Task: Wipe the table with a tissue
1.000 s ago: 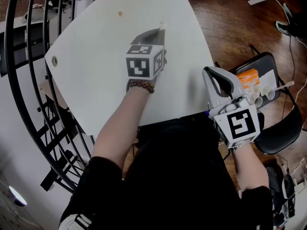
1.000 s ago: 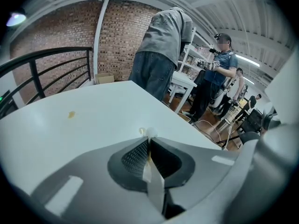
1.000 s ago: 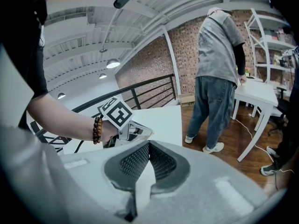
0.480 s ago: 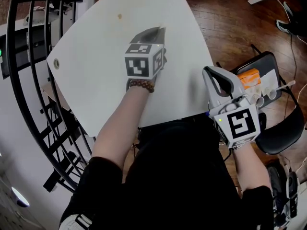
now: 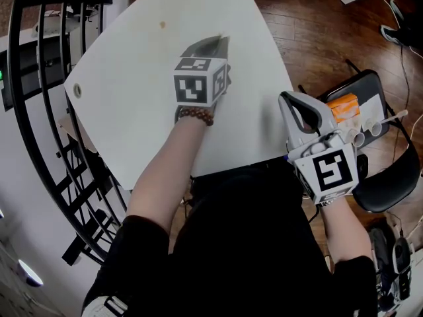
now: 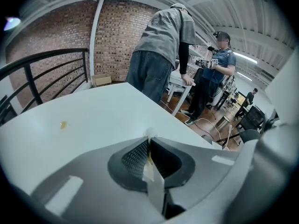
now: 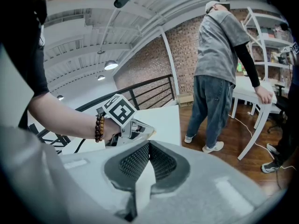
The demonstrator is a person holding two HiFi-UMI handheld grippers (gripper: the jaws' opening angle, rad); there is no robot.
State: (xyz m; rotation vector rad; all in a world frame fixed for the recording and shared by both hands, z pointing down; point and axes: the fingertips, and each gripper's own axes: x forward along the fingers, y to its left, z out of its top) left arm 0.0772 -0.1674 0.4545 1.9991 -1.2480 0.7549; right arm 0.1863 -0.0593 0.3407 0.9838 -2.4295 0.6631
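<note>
Two grippers, both clamped: my left gripper point(image 5: 222, 42) pinches the tissue point(image 6: 150, 134), a scrap poking past the tips, down on the white table point(image 5: 132, 98) toward its far edge, with a yellowish spot point(image 5: 162, 25) beyond. My right gripper point(image 5: 287, 99) is clenched on nothing at the near right edge.

Black railing point(image 6: 30, 83) left; chair point(image 5: 390, 177) w/ orange pack point(image 5: 342, 105) right; wood floor point(image 5: 317, 18).

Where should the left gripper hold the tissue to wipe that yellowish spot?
Much as shown: left gripper shut on the tissue, a small tuft poking past the tips. That tuft is the only wiping surface, so probably come at the yellowish spot tip-first, from above.
</note>
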